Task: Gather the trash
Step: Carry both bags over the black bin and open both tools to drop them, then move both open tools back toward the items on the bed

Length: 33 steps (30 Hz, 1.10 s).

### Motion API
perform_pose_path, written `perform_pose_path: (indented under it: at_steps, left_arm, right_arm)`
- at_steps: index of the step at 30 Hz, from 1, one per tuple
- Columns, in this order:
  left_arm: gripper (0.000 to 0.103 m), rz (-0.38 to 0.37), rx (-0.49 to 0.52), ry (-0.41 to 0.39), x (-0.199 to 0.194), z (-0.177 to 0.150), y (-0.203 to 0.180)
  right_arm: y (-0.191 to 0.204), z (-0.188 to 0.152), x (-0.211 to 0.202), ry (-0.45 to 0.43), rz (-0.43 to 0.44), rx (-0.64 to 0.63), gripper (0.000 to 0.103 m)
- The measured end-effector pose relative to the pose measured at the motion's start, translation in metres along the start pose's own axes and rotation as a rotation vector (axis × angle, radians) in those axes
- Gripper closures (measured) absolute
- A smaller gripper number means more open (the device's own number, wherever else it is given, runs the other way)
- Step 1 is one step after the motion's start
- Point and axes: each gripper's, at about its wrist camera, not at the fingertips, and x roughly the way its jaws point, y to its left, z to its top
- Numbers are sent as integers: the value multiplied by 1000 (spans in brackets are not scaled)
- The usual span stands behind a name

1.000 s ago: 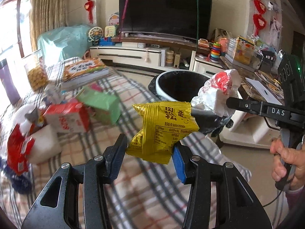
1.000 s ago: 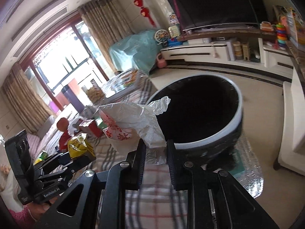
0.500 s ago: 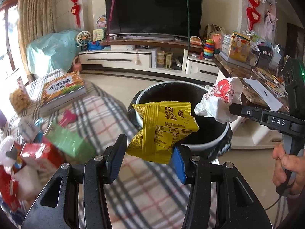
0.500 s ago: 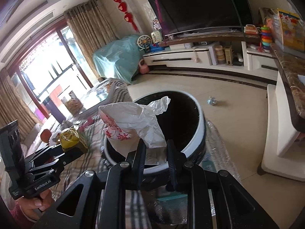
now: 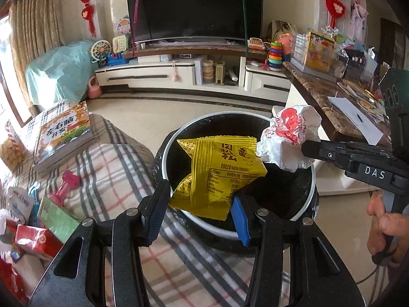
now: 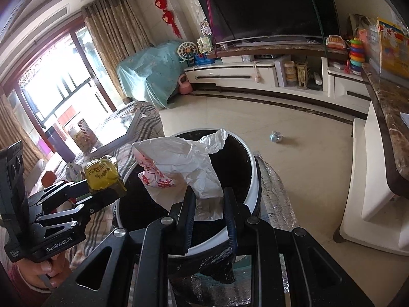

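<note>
My left gripper (image 5: pixel 199 207) is shut on a yellow snack packet (image 5: pixel 219 171) and holds it over the near rim of the black trash bin (image 5: pixel 288 194) with a white rim. My right gripper (image 6: pixel 208 208) is shut on a crumpled white plastic bag with red print (image 6: pixel 179 166), held over the bin (image 6: pixel 245 168). In the left wrist view the right gripper (image 5: pixel 306 151) comes in from the right with the bag (image 5: pixel 291 135). In the right wrist view the left gripper (image 6: pixel 102 194) with the packet (image 6: pixel 102 176) is at the bin's left.
A plaid-covered table (image 5: pixel 107 168) left of the bin holds a book (image 5: pixel 64 135), a pink clip (image 5: pixel 66 184), a green box (image 5: pixel 56 217) and red cartons (image 5: pixel 33 238). A marble counter (image 5: pixel 332 102) stands right. A small crumpled scrap (image 6: pixel 276 136) lies on the floor.
Both grippers have moved from above the table toward and over the bin, carrying the packet and the bag. The bin has come closer and lower in both views.
</note>
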Motion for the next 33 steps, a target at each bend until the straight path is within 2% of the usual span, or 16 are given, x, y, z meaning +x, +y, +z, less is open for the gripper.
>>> perform_pose_path:
  at_steps: [6, 9, 10, 13, 14, 18, 22, 26, 33]
  left_arm:
    - [54, -11, -11, 27, 12, 5, -1]
    - [53, -13, -10, 42, 17, 5, -2]
    - [52, -12, -8, 47, 18, 5, -2]
    - [37, -10, -14, 43, 16, 1, -2]
    - [34, -10, -18, 38, 14, -1, -2]
    - [32, -11, -46, 21, 2, -11, 3]
    - [26, 1, -98, -8, -13, -25, 13]
    - [24, 14, -162, -37, -33, -46, 29]
    - [24, 70, -243, -82, -70, -81, 57]
  right_arm:
    - [-2, 4, 6, 14, -10, -8, 80]
    - [-3, 7, 9, 22, -15, -3, 76]
    - [-5, 8, 9, 24, -21, 2, 71]
    - [-8, 7, 7, 15, -23, 18, 63]
    - [-10, 8, 5, 11, -21, 24, 56]
    - [-11, 6, -2, -10, -16, 37, 44]
    - [-4, 1, -13, -51, -5, 49, 26]
    - [12, -9, -25, -106, 19, 50, 13]
    - [55, -25, -28, -114, 81, -5, 9]
